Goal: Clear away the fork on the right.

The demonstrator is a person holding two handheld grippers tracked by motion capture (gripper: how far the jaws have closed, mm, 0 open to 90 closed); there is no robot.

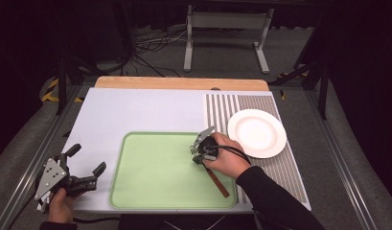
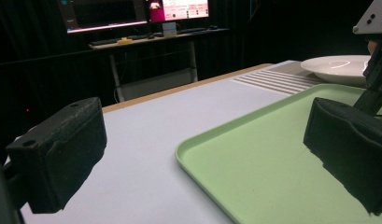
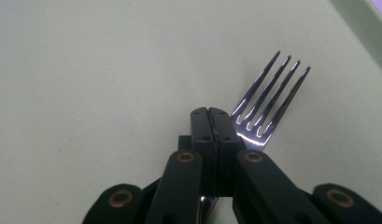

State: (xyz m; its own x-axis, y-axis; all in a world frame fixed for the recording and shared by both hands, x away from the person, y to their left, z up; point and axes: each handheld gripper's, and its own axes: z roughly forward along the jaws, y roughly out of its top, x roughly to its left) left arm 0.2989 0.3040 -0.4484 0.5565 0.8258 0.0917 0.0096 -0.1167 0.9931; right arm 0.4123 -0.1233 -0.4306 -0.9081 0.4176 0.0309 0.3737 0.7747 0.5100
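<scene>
A fork lies on the pale green tray (image 1: 155, 172), its brown handle (image 1: 217, 181) pointing to the front right. My right gripper (image 1: 197, 152) points down at the fork's neck, near the tray's right side. In the right gripper view its jaws meet (image 3: 210, 114), shut on the fork (image 3: 268, 95), whose tines stick out just right of the tips over the tray (image 3: 86, 70). My left gripper (image 1: 88, 158) hovers at the table's front left corner, open and holding nothing. Its view looks across the tray (image 2: 254, 177) between its wide-apart jaws (image 2: 202, 154).
A white plate (image 1: 257, 132) (image 2: 338, 65) sits on a striped mat (image 1: 275, 158) right of the tray. A white mat (image 1: 136, 110) covers the table. A wooden strip (image 1: 181, 83) runs along the far edge. A desk with monitors (image 2: 151, 35) stands beyond.
</scene>
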